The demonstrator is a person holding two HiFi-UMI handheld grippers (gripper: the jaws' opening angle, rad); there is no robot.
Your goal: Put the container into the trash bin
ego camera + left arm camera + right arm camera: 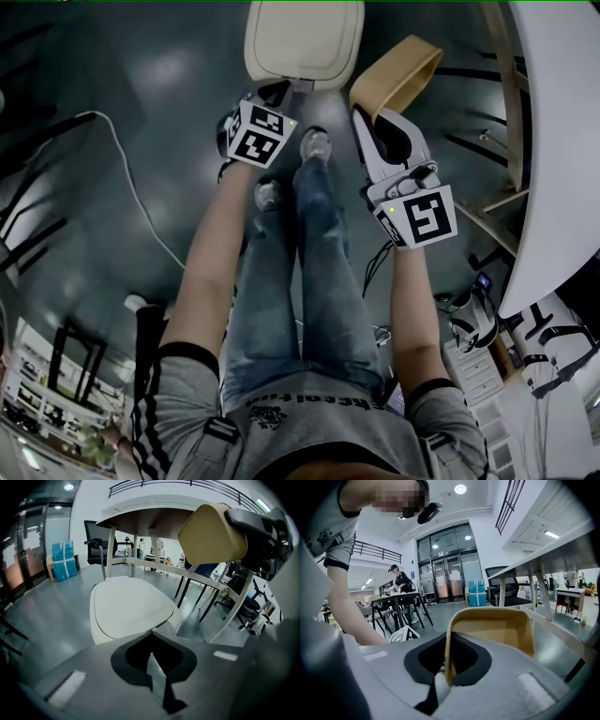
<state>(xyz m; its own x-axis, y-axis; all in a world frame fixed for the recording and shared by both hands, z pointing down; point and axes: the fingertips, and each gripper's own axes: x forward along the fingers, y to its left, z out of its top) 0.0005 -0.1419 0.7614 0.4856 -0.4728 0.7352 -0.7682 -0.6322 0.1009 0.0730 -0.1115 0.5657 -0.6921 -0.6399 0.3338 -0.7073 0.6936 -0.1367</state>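
Currently right tool (pixel 446 670) pinching tan container (pixel 492 630) by one wall, holding it mid-air just right of closed white trash bin (pixel 302 39); left tool (pixel 152 660) pressed together, empty, aimed at lid (pixel 129 609), likely to push it open.

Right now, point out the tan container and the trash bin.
tan container (pixel 492 630): right gripper view, on its inside surface.
trash bin (pixel 129 606): left gripper view, on its white lid.
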